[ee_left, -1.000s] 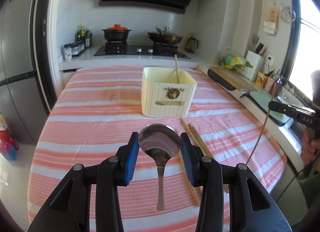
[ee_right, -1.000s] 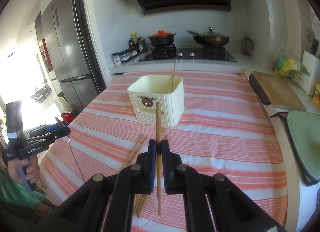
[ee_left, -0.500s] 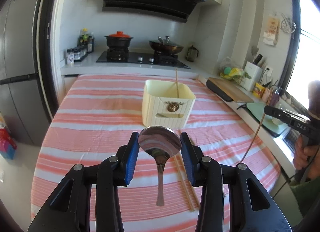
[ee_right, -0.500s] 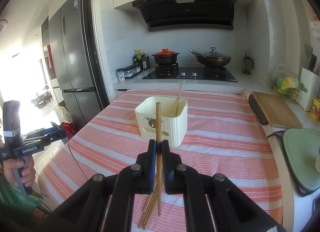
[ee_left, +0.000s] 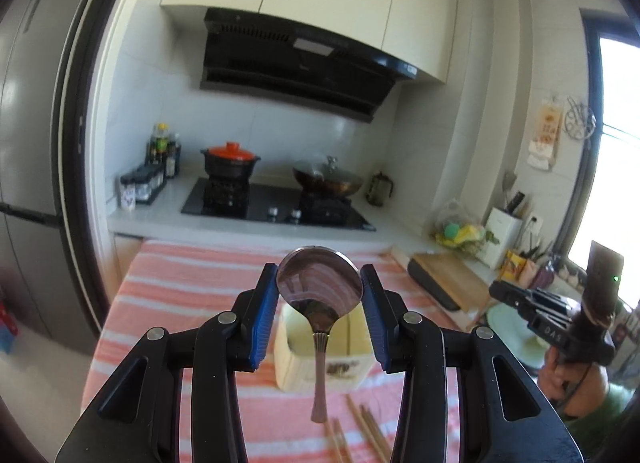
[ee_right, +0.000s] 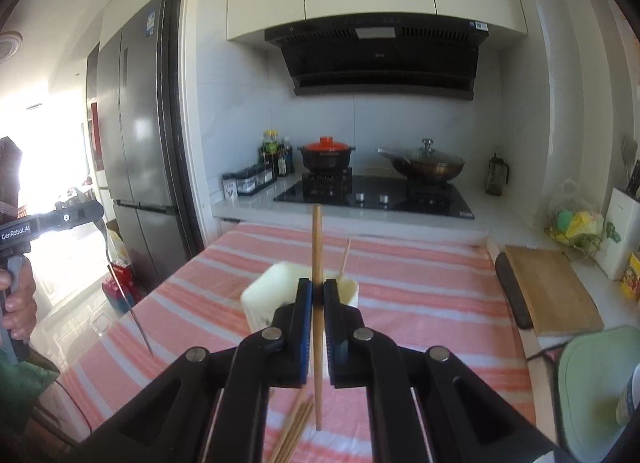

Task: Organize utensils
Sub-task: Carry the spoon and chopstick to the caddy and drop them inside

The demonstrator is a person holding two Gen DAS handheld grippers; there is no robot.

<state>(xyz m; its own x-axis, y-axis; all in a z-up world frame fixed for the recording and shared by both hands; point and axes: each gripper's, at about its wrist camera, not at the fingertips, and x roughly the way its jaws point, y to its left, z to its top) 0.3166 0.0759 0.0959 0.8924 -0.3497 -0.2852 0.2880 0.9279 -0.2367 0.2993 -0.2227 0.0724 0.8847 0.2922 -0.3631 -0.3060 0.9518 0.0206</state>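
The striped table (ee_right: 420, 287) is the biggest thing here. On it stands the cream box (ee_left: 320, 347), where spoons and sticks go. 1 thin stick (ee_right: 344, 259) already leans inside it. More chopsticks (ee_left: 364, 435) lie flat on the cloth, just in front of the box.

The left tongs (ee_left: 320, 295) are closed on a shiny metal spoon (ee_left: 320, 295). They pinch the round bowl part, and the handle hangs down over the box. The spoon looks hard, smooth and probably slippery, so it could turn or slide out. A hold on the thin neck would likely be safer.

The right tongs (ee_right: 317, 303) are squeezed narrow on 1 wooden chopstick (ee_right: 317, 263), held upright near its middle. It looks light and stiff, and wood is probably less slippery.
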